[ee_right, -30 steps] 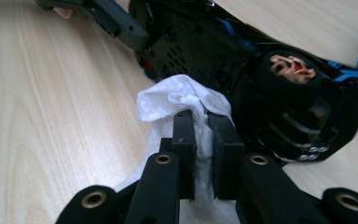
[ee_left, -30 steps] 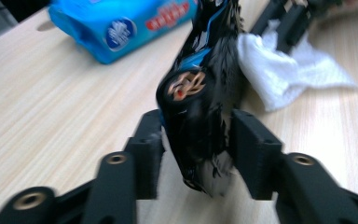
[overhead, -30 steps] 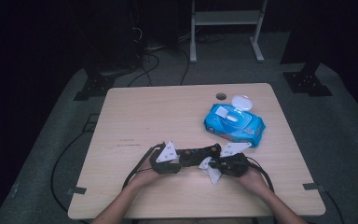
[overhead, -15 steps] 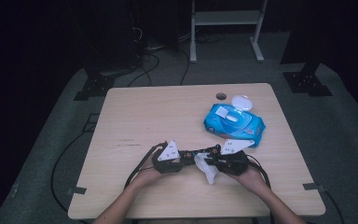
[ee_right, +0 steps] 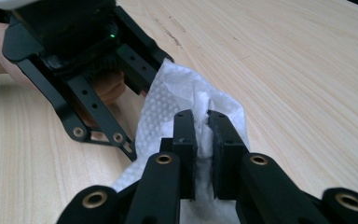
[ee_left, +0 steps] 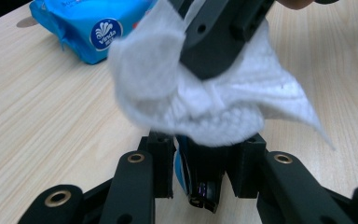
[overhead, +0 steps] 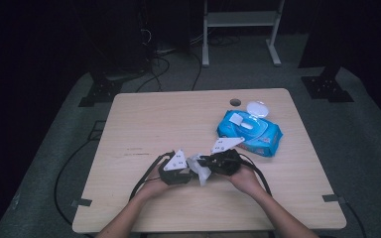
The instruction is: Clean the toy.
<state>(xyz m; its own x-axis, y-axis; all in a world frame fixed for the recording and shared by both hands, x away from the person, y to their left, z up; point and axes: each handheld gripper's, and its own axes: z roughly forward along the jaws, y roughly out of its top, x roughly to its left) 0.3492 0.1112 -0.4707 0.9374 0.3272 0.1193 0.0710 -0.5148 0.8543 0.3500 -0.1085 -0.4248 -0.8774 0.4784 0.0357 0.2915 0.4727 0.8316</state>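
1. The left tongs (overhead: 191,173) sit low over the near part of the worktop (overhead: 144,124). Their jaws have just been closing, and the lower edge of the white wipe (overhead: 201,171) lies between them; whether the pads press on it I cannot tell.
2. The wipe hangs crumpled between the two tongs, just above the wood.
3. The right tongs (overhead: 203,161) are clamped together on the wipe's upper fold.
4. Farther right, well apart, the blue wipes pack (overhead: 250,131) lies flat, lid open.
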